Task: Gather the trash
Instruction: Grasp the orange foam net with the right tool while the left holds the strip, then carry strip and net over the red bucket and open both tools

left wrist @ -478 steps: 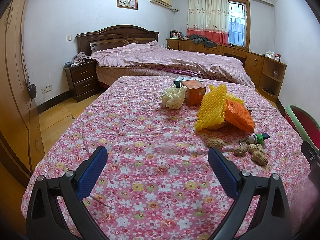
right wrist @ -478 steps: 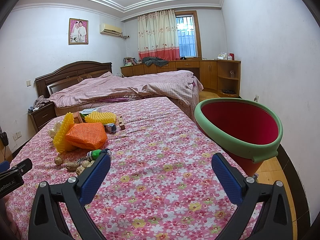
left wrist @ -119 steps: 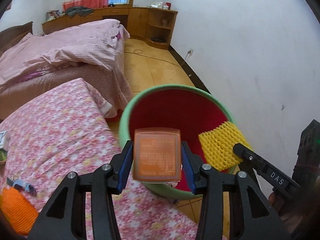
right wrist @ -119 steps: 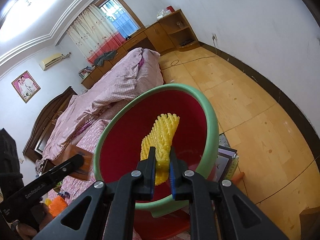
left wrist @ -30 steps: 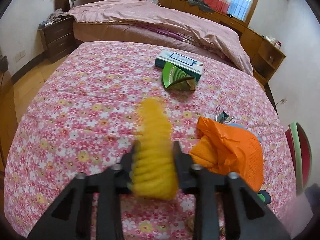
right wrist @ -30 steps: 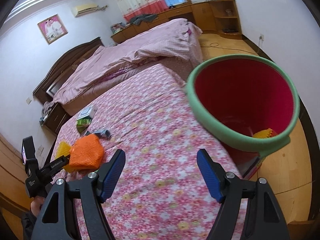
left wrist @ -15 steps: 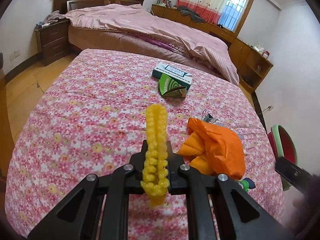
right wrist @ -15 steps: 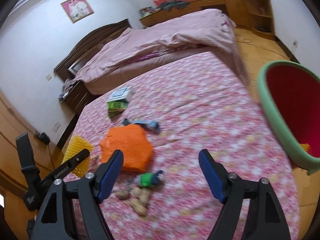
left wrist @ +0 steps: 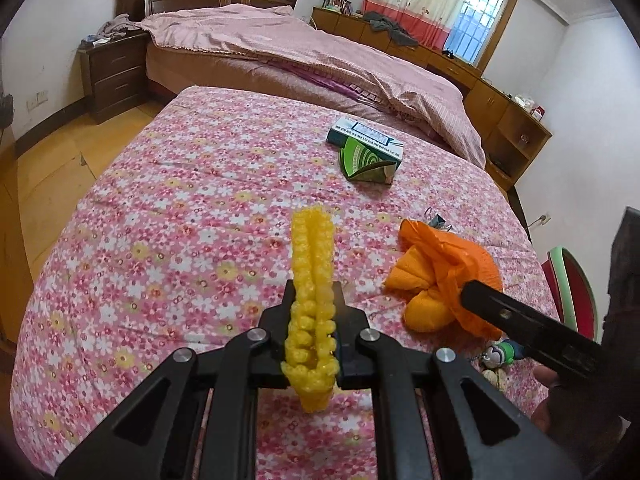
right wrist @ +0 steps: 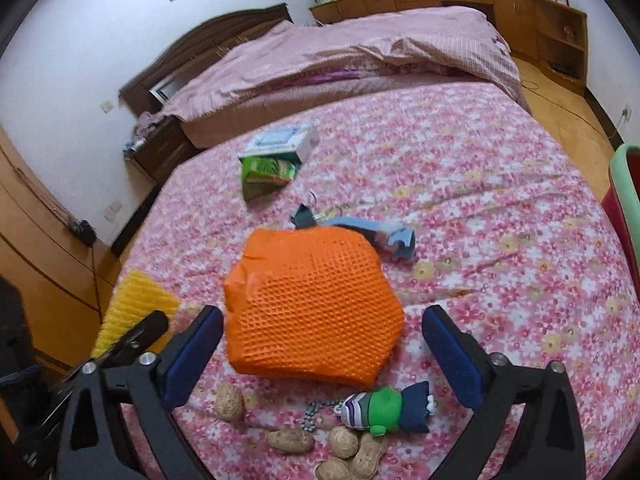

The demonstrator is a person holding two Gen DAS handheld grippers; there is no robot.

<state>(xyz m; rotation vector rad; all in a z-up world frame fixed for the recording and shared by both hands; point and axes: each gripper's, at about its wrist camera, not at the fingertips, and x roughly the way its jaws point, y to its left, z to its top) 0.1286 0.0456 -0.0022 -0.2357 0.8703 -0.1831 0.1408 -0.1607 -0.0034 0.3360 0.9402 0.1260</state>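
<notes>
My left gripper (left wrist: 312, 300) is shut on a yellow foam fruit net (left wrist: 312, 256), which stands up between its fingers above the flowered bedspread. The same net (right wrist: 136, 300) shows at the left of the right wrist view. An orange foam net (right wrist: 312, 300) lies on the bedspread, just beyond my right gripper (right wrist: 322, 320). Its jaws are opening, the blue pads stand on either side of the orange net and do not touch it. In the left wrist view the orange net (left wrist: 440, 272) lies to the right, partly behind a right finger (left wrist: 520, 324).
Several peanuts and walnuts (right wrist: 344, 448) and a green toy keychain (right wrist: 380, 404) lie below the orange net. A blue strip with keys (right wrist: 384, 236) and a green box (right wrist: 276, 156) lie farther off. The green-rimmed red bin (right wrist: 624, 200) stands at the bedspread's right edge.
My right gripper swung away from the bin, came down over the orange net and spread its jaws wider. My left gripper closed tight on the yellow net and drew back a little.
</notes>
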